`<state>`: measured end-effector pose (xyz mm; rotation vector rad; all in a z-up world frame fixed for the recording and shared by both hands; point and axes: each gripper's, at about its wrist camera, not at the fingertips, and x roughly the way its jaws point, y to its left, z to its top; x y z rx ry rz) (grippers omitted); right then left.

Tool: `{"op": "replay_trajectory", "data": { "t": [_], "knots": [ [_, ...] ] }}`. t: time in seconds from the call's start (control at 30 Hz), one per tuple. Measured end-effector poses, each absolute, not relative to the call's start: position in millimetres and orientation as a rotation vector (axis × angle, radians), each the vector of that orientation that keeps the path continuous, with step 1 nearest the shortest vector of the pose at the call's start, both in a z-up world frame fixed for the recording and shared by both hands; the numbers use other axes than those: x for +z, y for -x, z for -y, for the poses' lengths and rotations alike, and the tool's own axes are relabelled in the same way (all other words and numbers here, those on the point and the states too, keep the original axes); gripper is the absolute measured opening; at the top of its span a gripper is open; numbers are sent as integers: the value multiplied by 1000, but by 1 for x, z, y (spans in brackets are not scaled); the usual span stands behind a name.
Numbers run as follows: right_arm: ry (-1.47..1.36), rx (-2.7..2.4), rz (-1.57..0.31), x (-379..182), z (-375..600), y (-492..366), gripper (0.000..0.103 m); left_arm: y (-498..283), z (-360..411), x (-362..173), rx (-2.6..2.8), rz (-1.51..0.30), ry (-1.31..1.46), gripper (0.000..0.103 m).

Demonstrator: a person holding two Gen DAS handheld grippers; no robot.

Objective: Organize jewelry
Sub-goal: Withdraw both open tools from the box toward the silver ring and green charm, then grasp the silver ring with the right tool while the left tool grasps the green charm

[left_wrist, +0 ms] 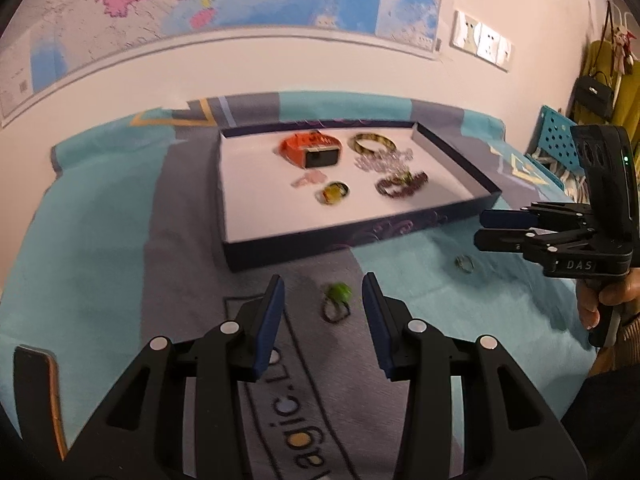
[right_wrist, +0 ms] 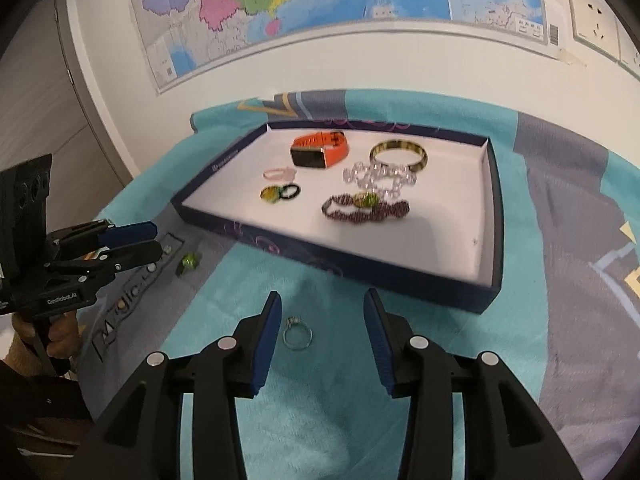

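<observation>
You have most of the jewelry already gathered in the shallow dark-walled box (right_wrist: 494, 216), which sits toward the far edge of the surface (right_wrist: 360, 420) against the wall, so it works as the collecting tray: the orange watch (right_wrist: 320, 150), the gold bangle (right_wrist: 398, 154), the clear bead bracelet (right_wrist: 380, 176), the dark bead bracelet (right_wrist: 366, 206), a pale pink ring (right_wrist: 278, 173) and a yellow-stone ring (right_wrist: 278, 193) lie on its white floor. Two pieces are left outside it, both on the cloth between the box's near wall and the near edge of the surface, and you are taking one with each hand. Your left hand-held gripper (left_wrist: 323, 300) is spread, nothing pinched, with the green-stone ring (left_wrist: 336, 300) lying on the grey strip of the cloth right between its fingers and touching neither. Your right hand-held gripper (right_wrist: 322, 324) is also spread and empty, and the silver ring (right_wrist: 297, 336) lies flat on the turquoise cloth between its fingers, closer to the left one. Both grippers tilt steeply down, which suits thin rings lying flat. I judge the step to be lining up for the pinch; the silver ring's off-centre spot could let one finger push it along before the other meets it, so centre it first.
</observation>
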<state>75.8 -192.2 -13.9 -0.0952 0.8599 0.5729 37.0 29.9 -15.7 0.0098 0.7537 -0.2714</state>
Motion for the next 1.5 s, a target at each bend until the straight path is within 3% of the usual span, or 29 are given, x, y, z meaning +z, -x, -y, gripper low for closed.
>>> {"op": "replay_trajectory", "data": {
  "t": [0.57, 1.0, 1.2, 1.5],
  "knots": [
    [182, 572, -889, -29, 174, -64, 41, -52, -11, -35, -279, -836, -36, 40],
    [244, 558, -888, -30, 163, -61, 41, -58, -8, -41, -266, -873, -41, 34],
    [243, 556, -888, -30, 162, -62, 33, -60, -8, -41, -258, -875, -35, 19],
    [230, 557, -891, -30, 164, -65, 17, -59, -4, -41, -258, -872, -41, 19]
  ]
}}
